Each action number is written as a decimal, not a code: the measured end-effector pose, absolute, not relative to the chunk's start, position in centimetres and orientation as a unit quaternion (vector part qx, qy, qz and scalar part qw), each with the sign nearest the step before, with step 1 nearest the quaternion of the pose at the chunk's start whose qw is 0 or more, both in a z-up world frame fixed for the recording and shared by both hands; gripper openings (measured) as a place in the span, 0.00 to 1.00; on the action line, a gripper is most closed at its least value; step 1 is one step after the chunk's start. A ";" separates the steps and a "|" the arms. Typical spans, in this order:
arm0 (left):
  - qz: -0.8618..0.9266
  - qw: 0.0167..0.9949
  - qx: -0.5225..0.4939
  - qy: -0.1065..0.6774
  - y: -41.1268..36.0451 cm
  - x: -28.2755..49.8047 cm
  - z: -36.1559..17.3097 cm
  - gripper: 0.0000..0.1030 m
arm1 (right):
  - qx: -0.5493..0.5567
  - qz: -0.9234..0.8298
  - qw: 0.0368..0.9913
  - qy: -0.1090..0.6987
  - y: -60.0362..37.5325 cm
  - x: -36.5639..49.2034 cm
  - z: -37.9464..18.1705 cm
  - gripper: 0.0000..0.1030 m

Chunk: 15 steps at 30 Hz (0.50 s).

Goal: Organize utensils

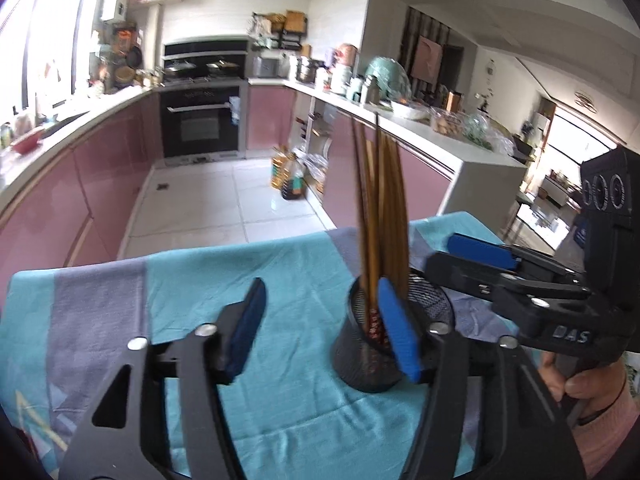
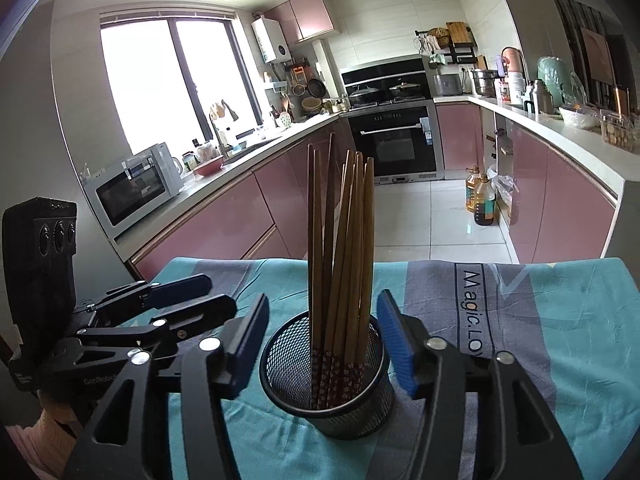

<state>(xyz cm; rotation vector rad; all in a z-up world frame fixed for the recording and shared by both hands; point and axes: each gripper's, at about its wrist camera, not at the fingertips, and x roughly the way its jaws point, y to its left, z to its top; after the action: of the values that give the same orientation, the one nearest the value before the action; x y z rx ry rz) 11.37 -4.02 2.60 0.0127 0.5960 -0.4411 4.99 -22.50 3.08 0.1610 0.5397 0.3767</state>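
Note:
A black mesh cup (image 2: 326, 380) stands upright on a teal and grey cloth (image 2: 580, 340). Several brown chopsticks (image 2: 340, 248) stand in it, patterned ends down. My right gripper (image 2: 322, 344) is open, its blue pads either side of the cup, not touching the chopsticks. In the left wrist view the cup (image 1: 360, 352) sits right of centre with the chopsticks (image 1: 380, 208) blurred. My left gripper (image 1: 320, 328) is open and empty; its right pad overlaps the cup in the picture. The right gripper (image 1: 452, 256) shows open at the right. The left gripper (image 2: 216, 292) shows at the left.
The cloth covers a table whose far edge (image 1: 240, 248) drops to a white tiled floor. Pink kitchen cabinets (image 2: 224, 220) line both sides. Oil bottles (image 2: 480, 200) stand on the floor. A microwave (image 2: 136, 188) sits on the left counter.

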 end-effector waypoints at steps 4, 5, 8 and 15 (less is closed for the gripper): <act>-0.183 0.951 0.011 0.247 -2.2 8.6 3.3 0.93 | 0.060 0.165 0.956 0.236 -21.9 2.6 3.0 0.83; -0.173 0.956 0.014 0.235 -1.8 7.8 3.4 0.95 | 0.056 0.159 0.959 0.228 -21.7 2.1 3.1 0.85; -0.147 0.964 0.013 0.219 -0.5 6.2 3.5 0.94 | 0.041 0.140 0.967 0.207 -21.1 0.4 3.0 0.94; -0.089 0.979 -0.008 0.185 2.2 2.8 4.0 0.95 | 0.013 0.112 0.978 0.178 -19.9 -2.7 2.8 0.94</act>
<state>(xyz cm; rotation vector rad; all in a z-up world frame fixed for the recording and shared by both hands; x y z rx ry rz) 2.84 2.18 4.03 -0.0162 0.3723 -0.1797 -2.68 -19.92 2.77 0.0264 0.3582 0.2262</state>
